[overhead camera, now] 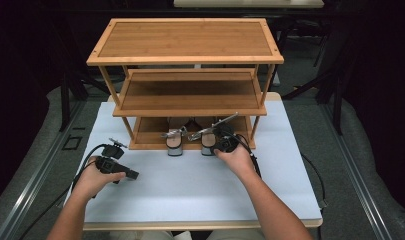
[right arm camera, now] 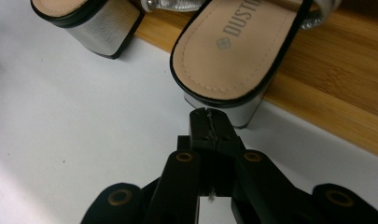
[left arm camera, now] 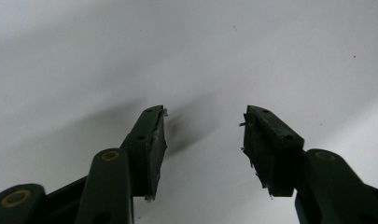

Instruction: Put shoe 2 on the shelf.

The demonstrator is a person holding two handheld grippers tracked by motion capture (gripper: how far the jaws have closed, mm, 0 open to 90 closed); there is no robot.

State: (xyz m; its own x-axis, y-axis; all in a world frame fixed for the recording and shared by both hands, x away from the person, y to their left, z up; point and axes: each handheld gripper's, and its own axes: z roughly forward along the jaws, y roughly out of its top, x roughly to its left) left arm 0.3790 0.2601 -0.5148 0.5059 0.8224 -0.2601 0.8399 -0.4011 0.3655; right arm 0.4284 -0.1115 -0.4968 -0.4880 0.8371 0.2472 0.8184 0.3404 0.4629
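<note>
Sandal (right arm camera: 233,51) heel is sitting just ahead of the closed right tongs (right arm camera: 209,114), while the left tongs (left arm camera: 203,128) are gaping empty well apart.

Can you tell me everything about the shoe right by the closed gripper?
The right sandal has a tan insole edged in black, with grey printed letters, a silver block heel and silver straps. It lies flat on the lowest board of the bamboo rack, its heel jutting out over the white table. The right gripper, jaws shut and empty, has its tips right at the heel's back; whether they touch is unclear.
</note>
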